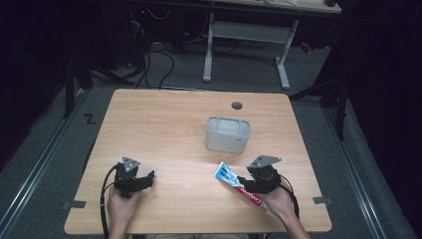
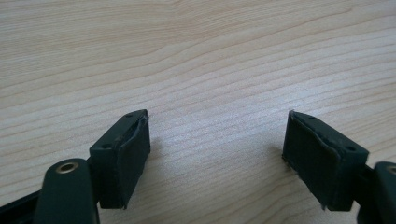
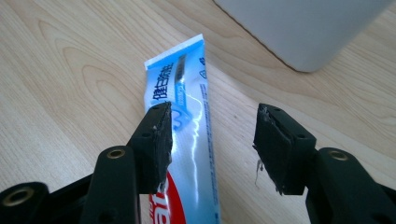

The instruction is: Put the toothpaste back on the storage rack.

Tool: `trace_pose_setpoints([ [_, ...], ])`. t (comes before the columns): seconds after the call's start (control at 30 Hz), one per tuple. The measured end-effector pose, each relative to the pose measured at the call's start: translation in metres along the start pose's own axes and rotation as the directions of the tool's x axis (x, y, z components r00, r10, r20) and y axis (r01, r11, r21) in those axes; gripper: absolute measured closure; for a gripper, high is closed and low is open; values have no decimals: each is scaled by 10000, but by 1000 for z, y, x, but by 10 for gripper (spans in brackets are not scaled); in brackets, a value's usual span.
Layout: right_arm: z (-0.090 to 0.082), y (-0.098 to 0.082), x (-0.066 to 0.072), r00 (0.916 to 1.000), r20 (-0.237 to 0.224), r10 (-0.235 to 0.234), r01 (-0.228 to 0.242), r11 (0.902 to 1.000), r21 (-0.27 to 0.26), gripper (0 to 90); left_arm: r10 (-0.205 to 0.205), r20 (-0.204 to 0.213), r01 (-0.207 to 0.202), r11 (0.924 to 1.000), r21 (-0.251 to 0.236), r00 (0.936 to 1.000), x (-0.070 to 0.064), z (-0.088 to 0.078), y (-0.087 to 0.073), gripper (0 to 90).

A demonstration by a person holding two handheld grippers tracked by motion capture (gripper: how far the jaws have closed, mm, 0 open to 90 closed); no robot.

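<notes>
Landmark: the grey plastic rounded-rectangular open-top bin (image 1: 228, 133), standing upright past the middle of the light wooden surface (image 1: 164, 119).

The blue-white-red soft toothpaste tube (image 1: 238, 183) lies flat on the surface, nearer the person than the bin and slightly to its right, apart from it. Crimped flat end points toward the bin; the red part runs back under the right hand (image 1: 278, 201). Probably laid that way so it can go into the bin tail first, but that is a guess.

Right tongs (image 3: 212, 140): wide apart, straddling the tube in the right gripper view. The left-hand pad sits over the tube's edge and the other pad stands off to the side over bare wood, so nothing is clamped yet. Low and angled along the tube's length, which reads as lining up a pinch across its width. In the high view the right tongs (image 1: 245, 183) are just on the near side of the bin.

Left tongs (image 2: 217, 149): also spread wide, holding nothing, bare wood grain between the pads. In the high view they (image 1: 144, 180) sit well to the left of the bin and nearer the person, far from the tube, so they look parked out of the way while the right side works.

Bin interior looks empty, though its floor is hard to make out.
</notes>
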State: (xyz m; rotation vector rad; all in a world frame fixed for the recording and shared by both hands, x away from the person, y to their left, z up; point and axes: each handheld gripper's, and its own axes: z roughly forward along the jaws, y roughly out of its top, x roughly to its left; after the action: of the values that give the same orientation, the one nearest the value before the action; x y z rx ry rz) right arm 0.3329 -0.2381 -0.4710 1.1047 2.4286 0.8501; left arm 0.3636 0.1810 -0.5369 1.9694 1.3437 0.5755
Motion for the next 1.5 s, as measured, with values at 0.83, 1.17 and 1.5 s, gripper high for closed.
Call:
trace_pose_setpoints([
  [0.83,39,24,3,9972,-739,-83,165,9938,1103,414,3,-2,-3,10000,2,10000,0,0,0,234],
  [1.17,46,30,0,9948,-1013,138,14,9889,1486,411,13,-6,-13,10000,1,10000,0,0,0,233],
  [1.5,50,33,1,9930,-1173,167,29,9862,1655,414,13,-6,-13,10000,2,10000,0,0,0,233],
])
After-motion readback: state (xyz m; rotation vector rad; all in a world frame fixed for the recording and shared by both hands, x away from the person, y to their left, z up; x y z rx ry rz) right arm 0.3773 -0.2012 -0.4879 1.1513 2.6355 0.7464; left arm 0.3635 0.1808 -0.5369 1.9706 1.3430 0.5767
